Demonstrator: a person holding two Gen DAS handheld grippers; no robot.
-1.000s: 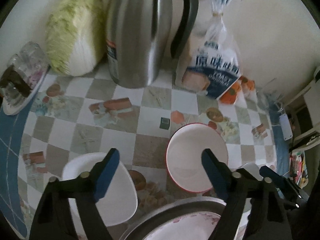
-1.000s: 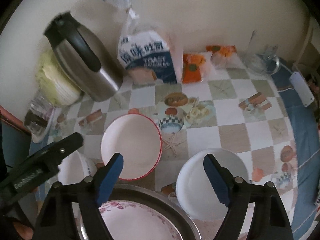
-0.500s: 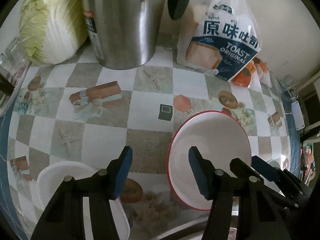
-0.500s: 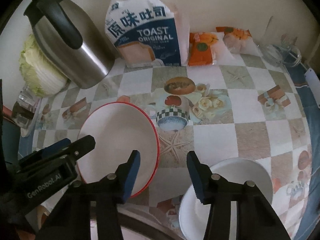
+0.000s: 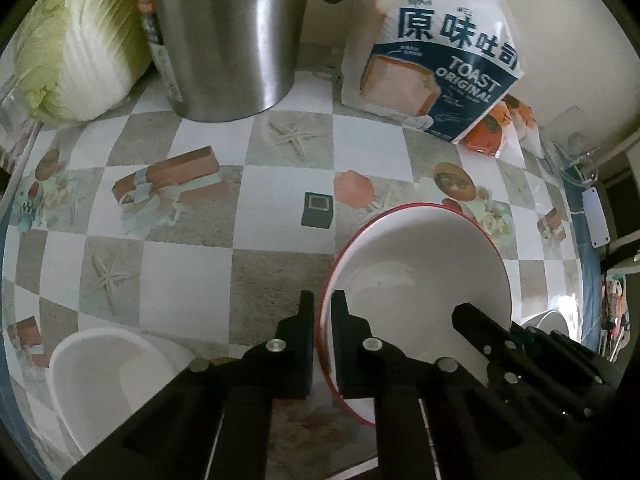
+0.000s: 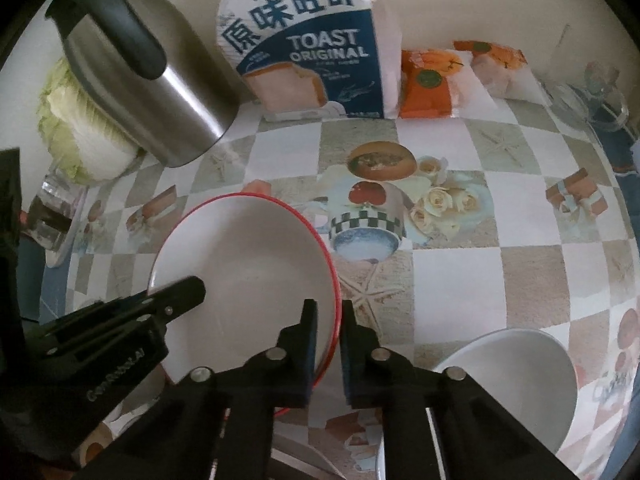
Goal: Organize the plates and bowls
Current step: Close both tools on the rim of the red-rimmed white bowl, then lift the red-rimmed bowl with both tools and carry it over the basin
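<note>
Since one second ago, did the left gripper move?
Yes. The left gripper came down toward the table, nearer the steel kettle, and its jaws have just closed on the red-rimmed plate rim.

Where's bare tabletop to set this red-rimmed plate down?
Free: checkered patch between kettle, small dark square object and white bowl; also right of red-rimmed plate, ahead of second white bowl. Crowded: back wall with cabbage, toast bag, orange packets.

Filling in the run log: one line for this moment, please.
left gripper: shut on red-rimmed bowl | right gripper: shut on opposite rim | bowl on table
</note>
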